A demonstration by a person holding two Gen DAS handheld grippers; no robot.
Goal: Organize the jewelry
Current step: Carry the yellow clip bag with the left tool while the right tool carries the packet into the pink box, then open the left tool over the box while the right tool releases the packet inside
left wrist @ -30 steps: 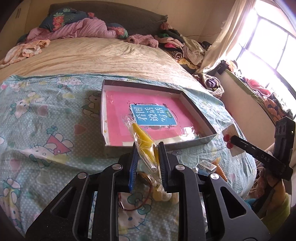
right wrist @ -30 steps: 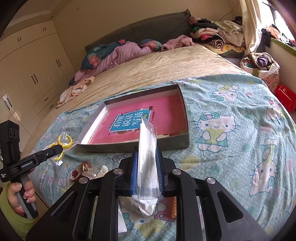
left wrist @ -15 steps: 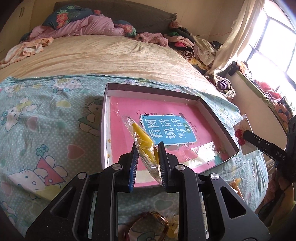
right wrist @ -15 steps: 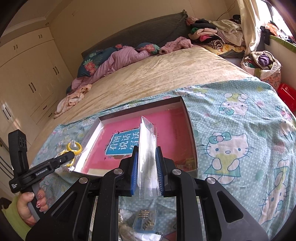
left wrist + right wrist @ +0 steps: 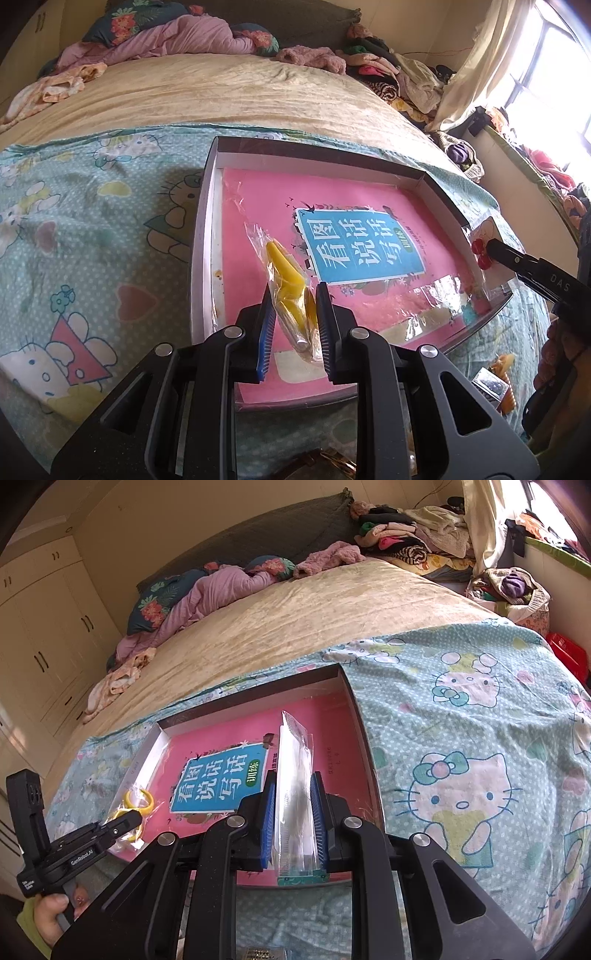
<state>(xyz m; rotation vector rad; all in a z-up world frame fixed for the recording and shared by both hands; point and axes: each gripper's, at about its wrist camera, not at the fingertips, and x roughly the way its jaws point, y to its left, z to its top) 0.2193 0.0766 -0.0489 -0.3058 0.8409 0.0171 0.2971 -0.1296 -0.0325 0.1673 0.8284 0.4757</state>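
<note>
A shallow box with a pink book in it lies on the Hello Kitty sheet; it also shows in the right wrist view. My left gripper is shut on a clear packet with yellow rings, held over the box's near left part. My right gripper is shut on a clear packet seen edge-on, held over the box's near right side. In the left wrist view that packet shows red earrings on a card. In the right wrist view the yellow rings show at the left gripper's tips.
Several loose jewelry pieces lie on the sheet in front of the box, near the bed's front edge. Piles of clothes and bedding lie at the far end of the bed. A window is on the right.
Both grippers have moved forward with their packets, from in front of the box to over its near part. The loose jewelry on the sheet has dropped mostly out of view.
</note>
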